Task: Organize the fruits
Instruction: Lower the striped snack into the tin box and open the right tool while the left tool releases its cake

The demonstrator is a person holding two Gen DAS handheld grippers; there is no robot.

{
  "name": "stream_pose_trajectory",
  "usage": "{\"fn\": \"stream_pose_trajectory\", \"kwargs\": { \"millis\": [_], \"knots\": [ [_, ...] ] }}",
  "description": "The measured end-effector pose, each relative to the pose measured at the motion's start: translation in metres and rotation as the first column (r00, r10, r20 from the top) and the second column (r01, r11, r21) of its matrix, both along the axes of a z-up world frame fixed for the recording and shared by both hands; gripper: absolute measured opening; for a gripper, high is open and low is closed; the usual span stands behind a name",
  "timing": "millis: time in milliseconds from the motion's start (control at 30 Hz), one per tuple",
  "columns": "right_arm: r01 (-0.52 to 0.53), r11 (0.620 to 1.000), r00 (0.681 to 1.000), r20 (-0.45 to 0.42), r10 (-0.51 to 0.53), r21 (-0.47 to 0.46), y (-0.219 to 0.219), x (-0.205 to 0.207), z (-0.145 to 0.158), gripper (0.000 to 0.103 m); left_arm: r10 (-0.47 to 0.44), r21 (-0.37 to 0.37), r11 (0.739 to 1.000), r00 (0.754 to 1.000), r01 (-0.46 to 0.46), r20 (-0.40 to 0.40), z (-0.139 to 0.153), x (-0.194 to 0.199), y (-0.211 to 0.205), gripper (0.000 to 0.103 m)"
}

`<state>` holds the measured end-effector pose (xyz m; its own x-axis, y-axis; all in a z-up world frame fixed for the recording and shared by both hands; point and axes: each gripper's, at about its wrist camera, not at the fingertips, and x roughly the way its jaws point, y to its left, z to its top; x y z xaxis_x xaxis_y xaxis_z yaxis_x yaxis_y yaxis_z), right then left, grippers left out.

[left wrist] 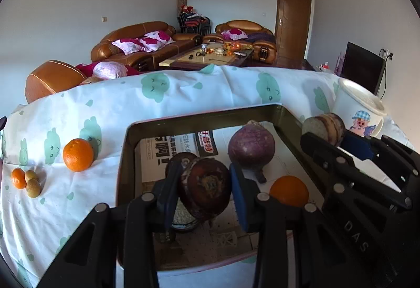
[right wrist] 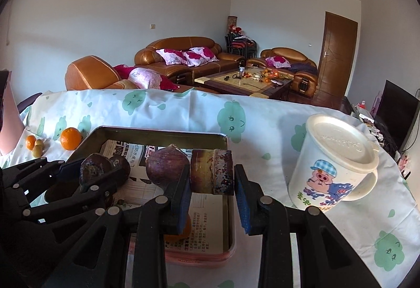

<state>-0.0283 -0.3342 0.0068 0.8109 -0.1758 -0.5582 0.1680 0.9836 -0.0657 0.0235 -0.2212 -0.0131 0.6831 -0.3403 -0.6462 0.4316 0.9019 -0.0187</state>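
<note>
Dark brown, flattened round fruit (left wrist: 207,189) with a rough dried crown, clamped between the blue pads of the left gripper (left wrist: 206,198), low centre of the left wrist view, held above the shallow rectangular metal tray (left wrist: 123,156) lined with newspaper. Second piece, a brownish cylindrical chunk (right wrist: 211,172) with a scuffed, mottled end face, pinched between the blue pads of the right gripper (right wrist: 212,196), centre of the right wrist view, over the tray's right side.

Inside the tray: one purple round bulb-like fruit (left wrist: 251,147) with a stubby stem, one bright orange (left wrist: 288,190) at lower right, one more dark round fruit (left wrist: 181,159) half hidden behind the left fingers (left wrist: 168,198).

On the white cloth with green cloud prints (left wrist: 183,96), left of the tray: one large orange (left wrist: 78,155), one small mandarin (left wrist: 18,177), two small yellow-green fruits (left wrist: 32,183) touching each other. One white lidded mug with a cartoon pig (right wrist: 333,162), right of the tray.

Both grippers level, pointed forward side by side, left one lower over the tray's middle, right one near the tray's right wall.
</note>
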Motion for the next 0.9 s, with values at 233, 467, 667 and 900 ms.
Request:
{"fn": "stream_pose_trajectory", "kwargs": {
  "millis": [233,467,667,900],
  "knots": [
    [-0.084,0.995,0.996,-0.039,0.086,0.058,0.002,0.008,-0.008,0.033,0.011,-0.04,0.999,0.999,-0.012,-0.032,-0.002,0.003,0.009,0.041],
    [-0.125,0.977,0.992,0.02,0.124,0.171,-0.008,0.001,-0.006,0.035,0.056,-0.047,0.997,0.998,-0.054,0.025,0.01,-0.005,0.021,0.069],
    [-0.067,0.977,0.991,0.127,0.041,0.201,-0.018,-0.015,0.006,0.053,0.085,-0.097,0.992,0.99,-0.075,0.108,0.025,-0.016,0.038,0.103],
    [0.021,0.981,0.984,0.168,-0.054,0.192,-0.024,-0.021,0.009,0.066,0.12,-0.078,0.991,0.986,-0.111,0.118,0.027,-0.014,0.046,0.103]
  ]
}}
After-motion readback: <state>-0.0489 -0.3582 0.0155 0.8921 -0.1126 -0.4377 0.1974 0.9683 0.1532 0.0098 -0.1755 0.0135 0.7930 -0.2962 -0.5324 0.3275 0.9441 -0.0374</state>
